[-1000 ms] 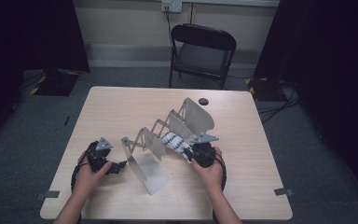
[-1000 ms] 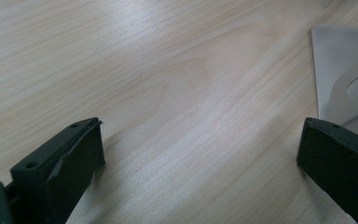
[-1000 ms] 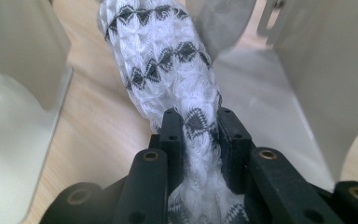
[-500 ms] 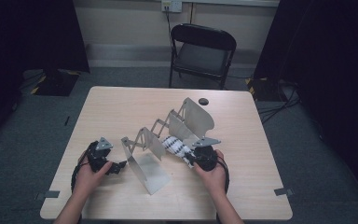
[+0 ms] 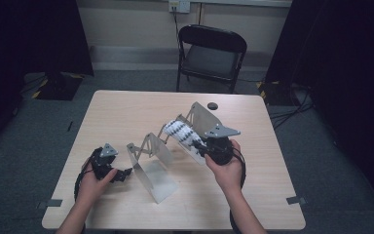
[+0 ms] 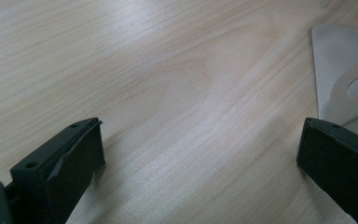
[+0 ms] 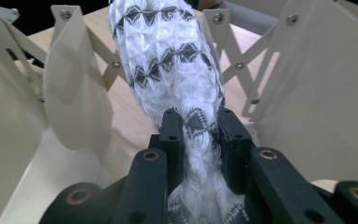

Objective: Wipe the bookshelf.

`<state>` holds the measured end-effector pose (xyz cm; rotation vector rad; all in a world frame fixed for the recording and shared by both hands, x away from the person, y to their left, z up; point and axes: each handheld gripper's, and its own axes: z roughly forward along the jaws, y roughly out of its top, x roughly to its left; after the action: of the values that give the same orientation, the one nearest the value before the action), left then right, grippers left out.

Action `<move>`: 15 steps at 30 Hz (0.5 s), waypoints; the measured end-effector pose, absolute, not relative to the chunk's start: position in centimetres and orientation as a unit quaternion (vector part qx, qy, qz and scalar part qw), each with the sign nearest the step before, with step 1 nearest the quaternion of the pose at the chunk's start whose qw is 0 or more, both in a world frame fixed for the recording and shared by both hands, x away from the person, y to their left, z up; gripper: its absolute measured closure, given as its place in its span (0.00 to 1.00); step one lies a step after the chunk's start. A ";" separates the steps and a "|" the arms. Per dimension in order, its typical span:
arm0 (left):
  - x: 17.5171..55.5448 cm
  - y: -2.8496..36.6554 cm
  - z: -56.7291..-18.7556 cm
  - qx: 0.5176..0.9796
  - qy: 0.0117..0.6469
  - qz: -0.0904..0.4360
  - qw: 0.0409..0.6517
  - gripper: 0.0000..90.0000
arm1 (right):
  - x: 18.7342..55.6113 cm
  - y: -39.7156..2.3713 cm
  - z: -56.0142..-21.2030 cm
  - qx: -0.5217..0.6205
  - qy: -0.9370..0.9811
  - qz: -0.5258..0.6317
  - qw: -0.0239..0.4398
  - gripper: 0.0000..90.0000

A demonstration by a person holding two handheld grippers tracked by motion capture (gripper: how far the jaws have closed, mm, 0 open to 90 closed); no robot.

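From the high view, a white knitted sock with black zigzag bands [image 5: 181, 132] hangs over the middle of an expanding metal rack of pale upright plates joined by scissor links [image 5: 153, 163], which stands slantwise across the light wooden worktop [image 5: 126, 109]. The right gripper [image 5: 202, 146] holds the sock's near end above the rack's gaps, probably so it can be fed between two plates. The left gripper [image 5: 124, 174] rests on the worktop just beside the rack's nearest plate, perhaps placed to steady it.

In the left gripper view, the jaws stand wide apart with only bare wood between them, the plate's corner [image 6: 340, 70] just beyond one.

In the right gripper view, the jaws pinch the sock [image 7: 172, 60] tightly, and its free length runs forward between the plates [image 7: 307, 93].
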<state>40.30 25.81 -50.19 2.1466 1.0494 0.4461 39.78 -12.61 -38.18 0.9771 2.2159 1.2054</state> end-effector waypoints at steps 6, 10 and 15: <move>40.3 25.8 -50.2 0.827 0.406 0.171 0.349 0.00 | 40.1 -12.9 -40.7 0.365 0.808 0.416 0.201 0.84; 40.3 25.8 -50.2 0.827 0.406 0.171 0.349 0.00 | 40.4 -12.9 -42.2 0.369 0.814 0.405 0.194 0.84; 40.3 25.8 -50.2 0.827 0.406 0.170 0.350 0.00 | 40.4 -13.1 -44.5 0.378 0.818 0.396 0.177 0.84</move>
<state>40.32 25.76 -50.22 2.1408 1.0524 0.4401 40.37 -13.12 -44.55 1.0700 2.3150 1.1214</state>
